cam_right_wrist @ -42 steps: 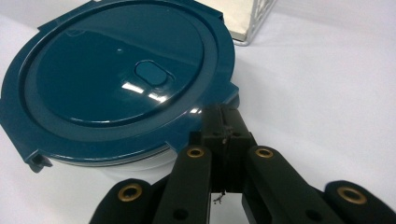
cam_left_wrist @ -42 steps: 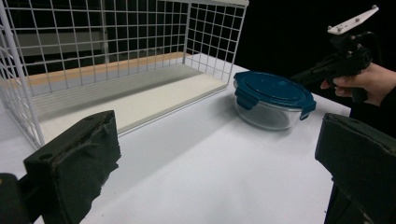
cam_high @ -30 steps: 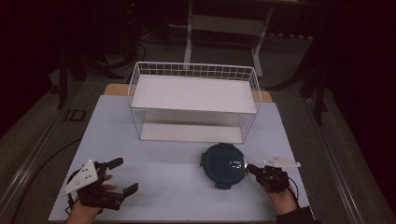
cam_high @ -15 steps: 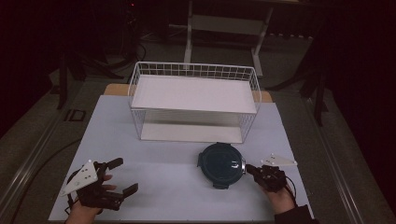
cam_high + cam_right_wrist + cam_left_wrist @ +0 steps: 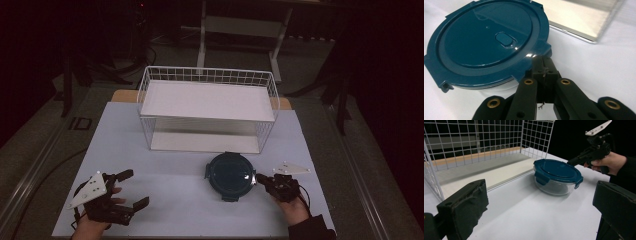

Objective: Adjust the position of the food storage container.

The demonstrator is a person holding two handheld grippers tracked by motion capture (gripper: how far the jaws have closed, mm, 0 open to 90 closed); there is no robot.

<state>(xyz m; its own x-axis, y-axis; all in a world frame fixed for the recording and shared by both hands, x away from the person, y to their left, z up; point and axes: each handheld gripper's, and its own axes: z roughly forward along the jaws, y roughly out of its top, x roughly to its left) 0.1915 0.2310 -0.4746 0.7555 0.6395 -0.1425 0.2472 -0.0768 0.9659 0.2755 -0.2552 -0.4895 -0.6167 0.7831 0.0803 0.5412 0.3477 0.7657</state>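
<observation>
A round glass container with a dark blue clip lid (image 5: 231,175) stands on the white table, in front of the wire basket. My right gripper (image 5: 259,178) is shut, and its joined tips rest against the lid's right rim with nothing between them. The right gripper view has the lid (image 5: 489,42) up close, with the closed tips (image 5: 544,62) at its edge. My left gripper (image 5: 134,188) hovers open and empty at the table's front left, well apart from the container. In the left gripper view, the container (image 5: 556,176) sits ahead between the wide-spread jaws, with the right gripper (image 5: 570,163) beside it.
A white wire basket (image 5: 210,74) with a white panel stands at the back middle of the table (image 5: 150,165); its mesh wall (image 5: 474,145) is close on the left. Dark floor, cables and metal stands surround the table. Bare tabletop lies between the two hands.
My right gripper has moved a little to the left, and the container has shifted slightly left with it. The left gripper has stayed where it was.
</observation>
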